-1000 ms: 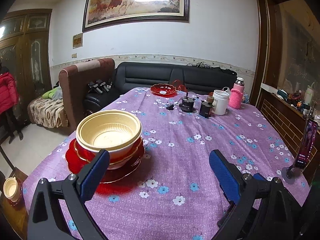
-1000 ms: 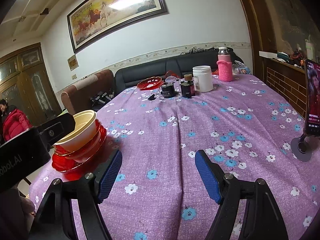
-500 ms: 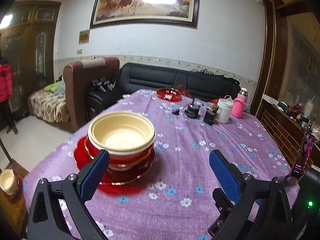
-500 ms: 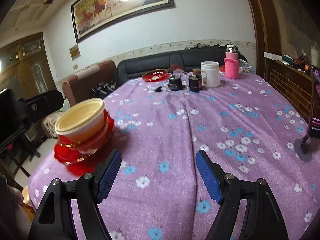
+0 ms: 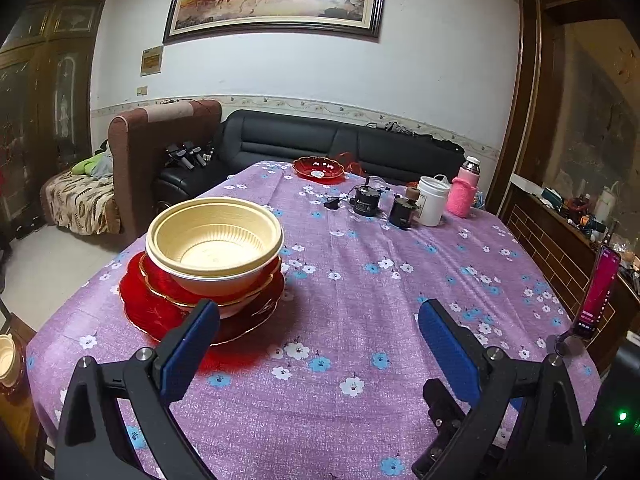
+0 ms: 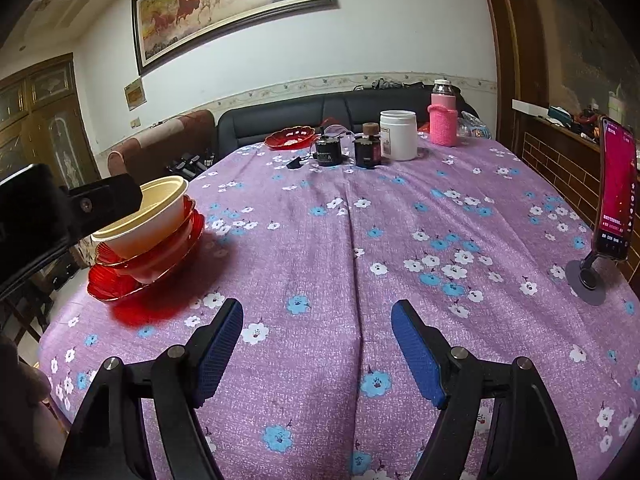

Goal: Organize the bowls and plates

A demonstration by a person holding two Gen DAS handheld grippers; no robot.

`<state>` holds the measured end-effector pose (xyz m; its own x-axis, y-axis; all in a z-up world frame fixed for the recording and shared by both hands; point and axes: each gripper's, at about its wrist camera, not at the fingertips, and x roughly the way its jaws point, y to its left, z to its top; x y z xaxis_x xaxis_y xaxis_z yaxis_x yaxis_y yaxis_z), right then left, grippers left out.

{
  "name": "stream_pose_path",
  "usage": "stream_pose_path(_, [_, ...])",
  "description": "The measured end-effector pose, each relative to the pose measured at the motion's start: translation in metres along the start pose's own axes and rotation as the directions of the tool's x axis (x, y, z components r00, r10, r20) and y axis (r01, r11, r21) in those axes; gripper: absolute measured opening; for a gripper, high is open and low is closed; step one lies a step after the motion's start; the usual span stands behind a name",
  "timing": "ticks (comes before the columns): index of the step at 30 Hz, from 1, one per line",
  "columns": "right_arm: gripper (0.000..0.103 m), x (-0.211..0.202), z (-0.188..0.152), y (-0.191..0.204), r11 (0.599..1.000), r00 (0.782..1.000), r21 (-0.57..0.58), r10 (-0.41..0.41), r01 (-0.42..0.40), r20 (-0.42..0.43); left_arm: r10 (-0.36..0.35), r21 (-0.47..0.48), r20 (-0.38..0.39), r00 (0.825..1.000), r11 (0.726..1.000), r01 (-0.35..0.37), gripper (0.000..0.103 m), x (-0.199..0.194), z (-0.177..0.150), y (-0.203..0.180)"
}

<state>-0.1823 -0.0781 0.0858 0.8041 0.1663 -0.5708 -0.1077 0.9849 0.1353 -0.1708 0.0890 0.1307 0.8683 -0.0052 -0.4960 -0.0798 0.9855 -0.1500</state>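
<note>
A cream bowl [image 5: 214, 236] sits on top of red gold-rimmed plates [image 5: 152, 312], stacked at the table's left edge. The same stack, cream bowl [image 6: 148, 220] over red plates [image 6: 120, 284], shows at the left of the right wrist view, partly behind the left gripper's black body. My left gripper [image 5: 318, 338] is open over bare cloth, its left finger just in front of the stack. My right gripper [image 6: 316, 336] is open above the tablecloth with nothing between its fingers. A further red dish [image 5: 318, 168] lies at the far end of the table.
Purple flowered tablecloth [image 6: 360, 240]. At the far end stand a white jar [image 6: 398, 134], a pink-sleeved flask [image 6: 442, 118] and two dark small jars [image 6: 366, 150]. A phone on a stand [image 6: 614, 196] is at the right edge. Sofa and armchair lie beyond the table.
Both views shifted slightly; the stack now sits a little more toward the centre in the left wrist view. Both grippers stay open and nothing on the table has moved.
</note>
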Motion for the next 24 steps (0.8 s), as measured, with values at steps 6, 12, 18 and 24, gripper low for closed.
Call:
stream_pose_path(6, [0.081,0.005,0.005,-0.010,1.000,1.000,0.029,-0.006,0.006,0.006,0.050,-0.005,0.002,0.999,0.999,-0.050,0.100,0.006,-0.001,0.007])
stream_pose_path(12, [0.081,0.017,0.012,-0.003,0.998,0.999,0.029,0.050,-0.050,0.001,0.148,-0.012,0.036,0.988,0.989,-0.148,0.100,0.003,-0.001,0.024])
stream_pose_path(18, [0.081,0.024,0.016,0.033,0.990,0.991,-0.053,0.133,-0.133,-0.004,0.241,-0.090,0.102,0.965,0.969,-0.232,0.103,-0.011,0.011,0.049])
stream_pose_path(24, [0.081,0.025,0.018,0.054,0.980,0.985,-0.102,0.170,-0.170,-0.004,0.283,-0.119,0.072,0.956,0.955,-0.273,0.103,-0.006,0.021,0.064])
